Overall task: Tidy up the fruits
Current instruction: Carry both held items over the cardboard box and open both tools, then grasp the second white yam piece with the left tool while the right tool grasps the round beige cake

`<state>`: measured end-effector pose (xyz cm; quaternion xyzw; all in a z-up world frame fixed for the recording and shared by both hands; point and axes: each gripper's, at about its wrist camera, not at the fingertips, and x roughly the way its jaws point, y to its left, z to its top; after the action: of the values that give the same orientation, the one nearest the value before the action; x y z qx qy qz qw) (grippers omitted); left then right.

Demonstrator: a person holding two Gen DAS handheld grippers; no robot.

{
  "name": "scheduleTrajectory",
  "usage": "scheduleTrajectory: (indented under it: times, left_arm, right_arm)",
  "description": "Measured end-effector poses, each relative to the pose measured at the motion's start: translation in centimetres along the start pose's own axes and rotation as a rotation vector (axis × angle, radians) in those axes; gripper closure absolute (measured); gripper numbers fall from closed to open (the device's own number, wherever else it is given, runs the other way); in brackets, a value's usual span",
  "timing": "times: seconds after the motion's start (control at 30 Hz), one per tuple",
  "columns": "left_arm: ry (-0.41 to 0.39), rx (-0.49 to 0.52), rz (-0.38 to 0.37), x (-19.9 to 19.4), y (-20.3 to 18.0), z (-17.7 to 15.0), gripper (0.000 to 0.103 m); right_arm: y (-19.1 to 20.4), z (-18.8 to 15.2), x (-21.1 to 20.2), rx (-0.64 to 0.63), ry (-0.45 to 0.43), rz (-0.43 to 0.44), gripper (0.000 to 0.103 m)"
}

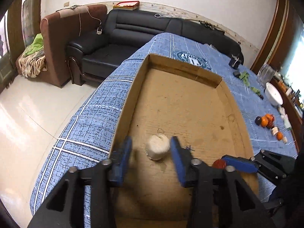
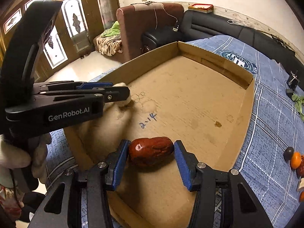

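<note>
A shallow cardboard tray (image 1: 131, 98) lies on a blue plaid cloth. My left gripper (image 1: 151, 148) is open around a pale round fruit (image 1: 157, 147) that rests on the tray floor; a gap shows beside the left pad. My right gripper (image 2: 151, 153) holds a dark red date (image 2: 151, 152) between its blue pads, low over the tray (image 2: 248, 102). The date (image 1: 218, 163) and the right gripper (image 1: 239, 163) also show in the left wrist view. The left gripper (image 2: 121, 93) shows in the right wrist view, with the pale fruit (image 2: 124, 102) partly hidden.
A small pile of orange and dark fruits (image 1: 266, 121) lies on the cloth right of the tray, also in the right wrist view (image 2: 295, 159). A white bowl (image 1: 273, 94), green leaves (image 1: 245, 76) and a black clip (image 1: 234, 61) sit farther back. Sofas stand beyond the table.
</note>
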<state>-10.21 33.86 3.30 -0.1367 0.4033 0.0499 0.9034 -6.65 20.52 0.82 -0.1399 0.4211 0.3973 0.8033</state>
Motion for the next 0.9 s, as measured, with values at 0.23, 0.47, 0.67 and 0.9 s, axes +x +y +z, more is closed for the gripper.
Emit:
scheduleTrajectory:
  times: [0.23, 0.47, 0.67, 0.9]
  left_arm:
    - [-0.090, -0.033, -0.001, -3.6, -1.9, 1.2, 0.019]
    - [-0.088, 0.065, -0.129, -5.2, -8.9, 1.8, 0.017]
    - [-0.005, 0.208, -0.231, -2.1, -18.8, 0.6, 0.017]
    - [0.112, 0.312, -0.216, 4.4, -27.0, -2.4, 0.017]
  right_arm:
    - [-1.4, -0.3, -4.6, 0.054, -0.103, -0.001, 0.042]
    - [-8.2, -4.6, -12.0, 0.227, -0.202, -0.117, 0.032]
    - [-16.6, -10.6, -16.5, 0.410, -0.172, -0.298, 0.033]
    - [-22.9, -17.4, -21.8, 0.586, -0.181, -0.419, 0.032]
